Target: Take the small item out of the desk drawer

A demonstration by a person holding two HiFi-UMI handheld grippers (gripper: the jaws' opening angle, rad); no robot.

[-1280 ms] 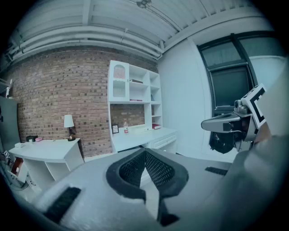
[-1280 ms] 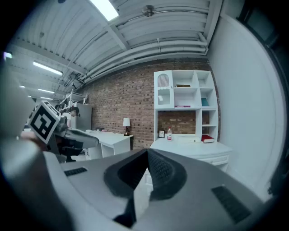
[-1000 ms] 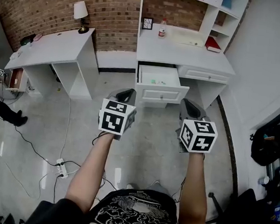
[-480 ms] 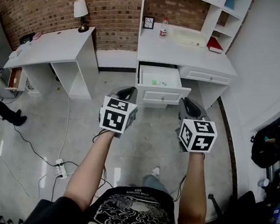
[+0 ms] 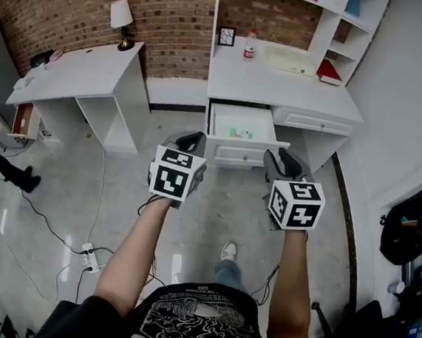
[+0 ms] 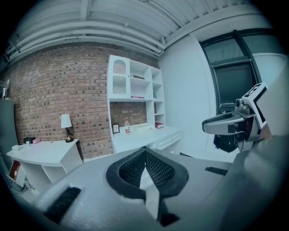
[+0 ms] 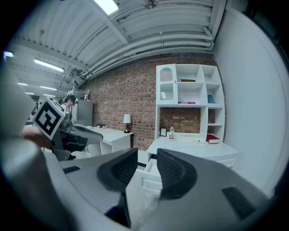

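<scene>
Looking down through the head view, I see both grippers held out over the grey floor in front of the white desk (image 5: 278, 85). The left gripper (image 5: 191, 142) sits centre-left in the frame and the right gripper (image 5: 287, 161) centre-right. Both are just below the open drawer (image 5: 246, 154), which juts out from the desk in the upper middle. A small green item (image 5: 238, 133) lies on the drawer's floor, and neither gripper touches it. A bottle (image 5: 249, 46) and a red book (image 5: 329, 72) rest on the desktop. A lamp (image 5: 122, 21) stands on a second desk (image 5: 80, 66) at the upper left.

In the left gripper view, the jaws are pressed together at their tips with nothing between them. The desk and its shelves stand beyond them in the middle of the frame, and the right gripper shows at the right edge.

In the right gripper view, the jaws stand partly spread, having just been opening, and they hold nothing. Through the gap I see only the drawer's white front, well apart from the tips. The left gripper shows at the left edge.
</scene>
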